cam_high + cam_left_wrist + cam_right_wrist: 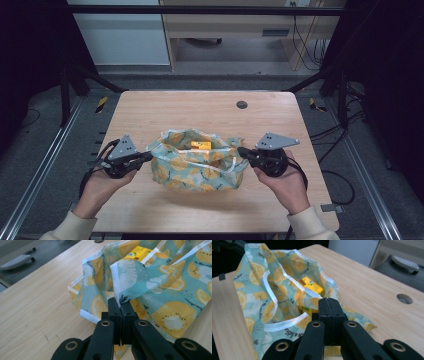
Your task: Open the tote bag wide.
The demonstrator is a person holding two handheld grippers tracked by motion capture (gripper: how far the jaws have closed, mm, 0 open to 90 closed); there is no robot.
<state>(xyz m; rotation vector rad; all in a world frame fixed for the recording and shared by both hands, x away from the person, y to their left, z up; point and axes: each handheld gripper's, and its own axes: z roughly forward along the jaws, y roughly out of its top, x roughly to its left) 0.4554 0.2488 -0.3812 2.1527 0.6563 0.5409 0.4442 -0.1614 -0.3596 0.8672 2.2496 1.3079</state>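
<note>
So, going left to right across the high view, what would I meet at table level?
Left tool, shut on the bag's edge → lemon-print fabric bag, with a yellow box showing in its opening → right tool, shut on the bag's other edge.

Bag (pixel 200 167) – thin printed cloth, white hem; table (pixel 150 112) – pale matt wood grain; tools – matt black plastic.
</note>
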